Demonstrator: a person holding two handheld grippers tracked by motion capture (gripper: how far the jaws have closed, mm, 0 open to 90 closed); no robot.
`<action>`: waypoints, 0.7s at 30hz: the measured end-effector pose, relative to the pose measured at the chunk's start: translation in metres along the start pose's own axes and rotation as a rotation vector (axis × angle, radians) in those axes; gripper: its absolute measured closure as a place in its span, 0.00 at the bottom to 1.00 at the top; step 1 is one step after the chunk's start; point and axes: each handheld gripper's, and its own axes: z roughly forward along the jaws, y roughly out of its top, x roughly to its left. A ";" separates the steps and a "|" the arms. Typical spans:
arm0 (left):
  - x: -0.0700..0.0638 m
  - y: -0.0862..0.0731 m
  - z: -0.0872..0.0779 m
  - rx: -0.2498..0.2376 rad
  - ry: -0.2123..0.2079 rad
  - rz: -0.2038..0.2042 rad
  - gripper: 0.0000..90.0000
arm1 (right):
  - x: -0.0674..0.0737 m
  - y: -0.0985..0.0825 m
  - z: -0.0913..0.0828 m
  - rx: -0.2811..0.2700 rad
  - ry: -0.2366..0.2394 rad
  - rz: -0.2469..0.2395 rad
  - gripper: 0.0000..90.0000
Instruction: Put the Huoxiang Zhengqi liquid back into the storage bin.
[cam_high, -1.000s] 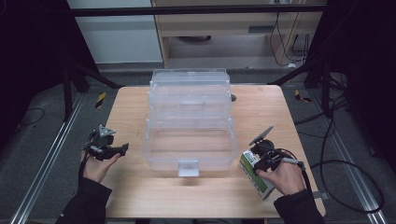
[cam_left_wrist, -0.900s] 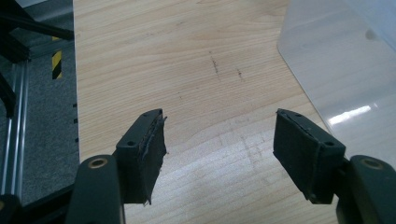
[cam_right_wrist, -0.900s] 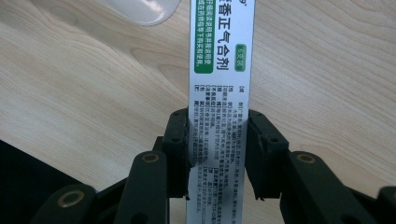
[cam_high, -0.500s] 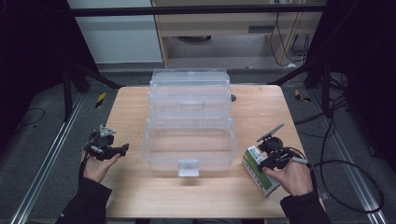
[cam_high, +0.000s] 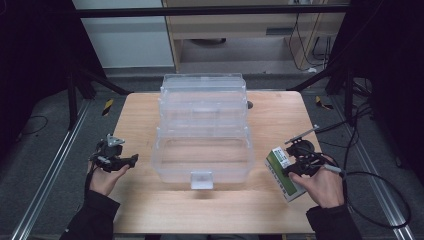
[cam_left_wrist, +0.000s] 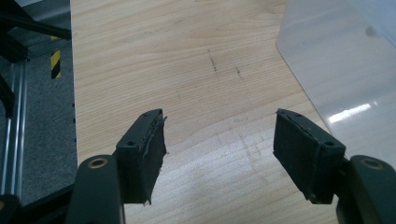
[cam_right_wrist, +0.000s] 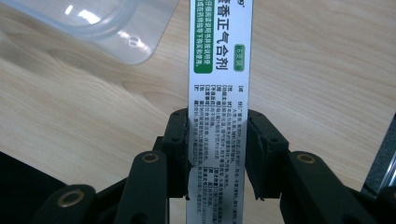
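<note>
1. High view: right gripper (cam_high: 295, 167), jaws clamped on the green-and-white box (cam_high: 281, 170), had lifted it off the desk (cam_high: 150, 115) beside the clear case (cam_high: 202, 145), likely its destination.
2. Left gripper (cam_left_wrist: 219, 140): wide open, empty, unmoved.

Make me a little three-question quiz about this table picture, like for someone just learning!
1. True or false: the right gripper has its fingers shut on the green and white box.
2. Which is open, with only bare wooden table between its fingers?
A. the left gripper
B. the right gripper
C. both
3. Fill the gap: the big clear plastic case in the middle of the table stands with its lid ____.

Key
1. True: the fingers press on both of its sides.
2. A.
3. Open: the high view shows the lid tipped back and the inside empty.
</note>
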 end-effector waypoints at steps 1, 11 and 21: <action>0.000 0.000 0.000 0.001 0.000 0.001 0.37 | -0.001 0.000 -0.002 -0.014 -0.001 -0.006 0.71; -0.001 0.000 0.001 0.004 -0.002 0.005 0.37 | -0.002 0.009 -0.025 -0.095 -0.013 0.007 0.71; 0.000 0.000 0.001 0.006 -0.002 0.005 0.37 | -0.002 0.019 -0.039 -0.132 -0.019 -0.009 0.71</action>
